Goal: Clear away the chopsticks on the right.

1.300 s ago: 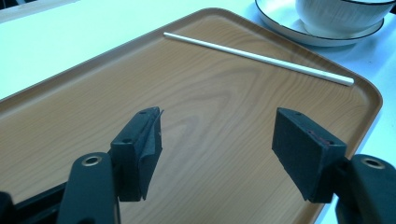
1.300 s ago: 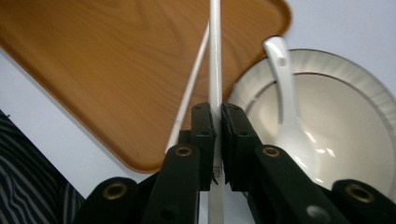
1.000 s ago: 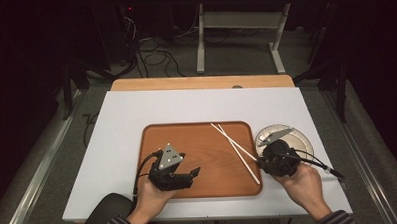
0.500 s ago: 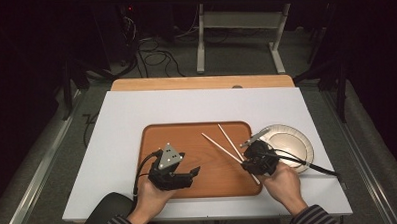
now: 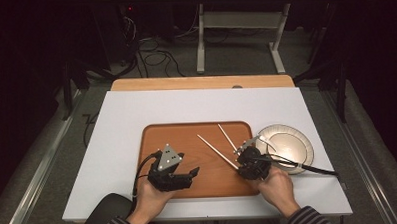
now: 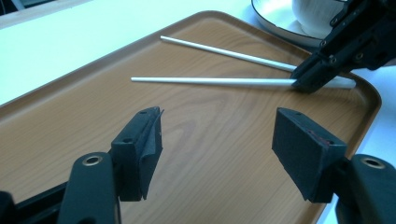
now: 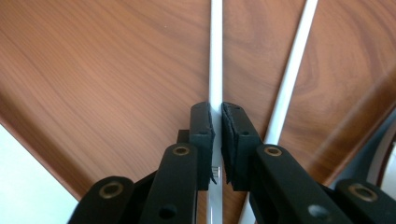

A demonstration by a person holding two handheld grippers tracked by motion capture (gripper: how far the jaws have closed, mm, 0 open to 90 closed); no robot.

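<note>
Chopsticks, two white ones, lie on the wooden tray (image 5: 187, 137), spread in a narrow V. The right gripper (image 7: 217, 126) has its fingers (image 7: 201, 122) pressed together on the near end of one chopstick (image 7: 215, 56), which runs straight out from between the pads; the second chopstick (image 7: 294, 70) lies just beside the fingers, on the side toward the tray's rim, untouched. In the high view the right gripper (image 5: 239, 158) sits at the tray's right part, with the plate (image 5: 303, 146) on the desk (image 5: 136, 109) just beyond it (a white cup stands on that plate). The left gripper (image 6: 217, 144) hovers over bare tray, fingers wide apart with nothing between them, both chopsticks well ahead of their tips.
</note>
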